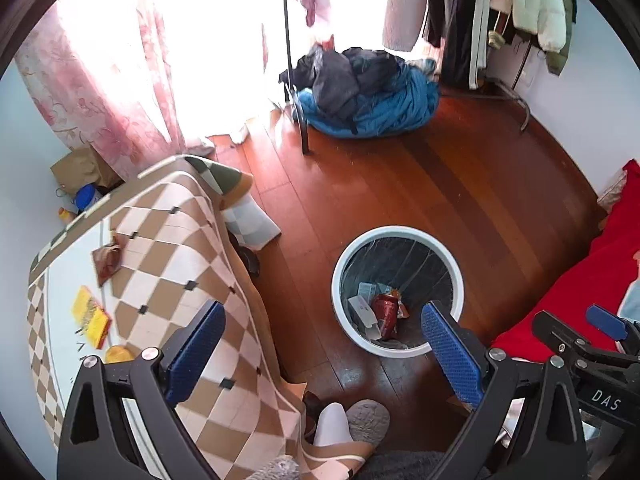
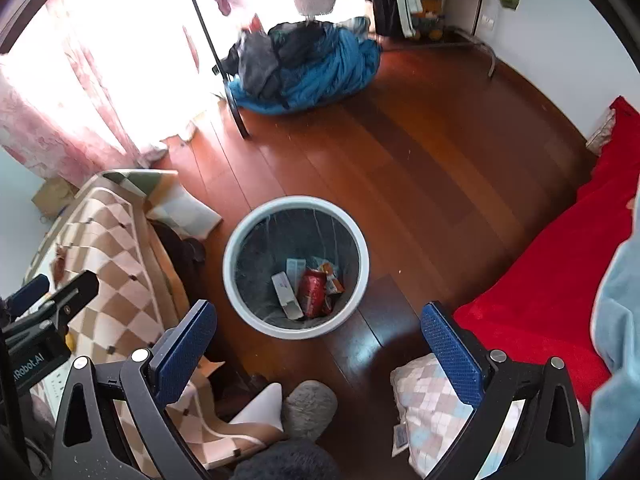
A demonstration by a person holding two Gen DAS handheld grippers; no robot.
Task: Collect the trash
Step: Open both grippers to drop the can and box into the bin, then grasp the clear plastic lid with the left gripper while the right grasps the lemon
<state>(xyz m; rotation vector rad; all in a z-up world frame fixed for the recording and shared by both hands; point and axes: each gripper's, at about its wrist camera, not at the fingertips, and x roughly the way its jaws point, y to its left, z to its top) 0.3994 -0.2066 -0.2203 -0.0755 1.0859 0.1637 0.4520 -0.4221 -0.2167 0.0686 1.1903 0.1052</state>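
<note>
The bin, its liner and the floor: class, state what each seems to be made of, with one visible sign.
Bin: probably white plastic, smooth and matte with a rounded rim.
Liner: seemingly thin dark plastic film, creased and faintly shiny.
Floor: apparently red-brown wood boards, varnished; plank seams and window glare show.

Ahead of my right gripper (image 2: 318,338) I see a white-rimmed bin (image 2: 240,236) holding a red can (image 2: 313,290); brown-and-cream diamond check covers the tabletop (image 2: 116,240) to its left, with a red bedspread (image 2: 560,280) to its right.
</note>
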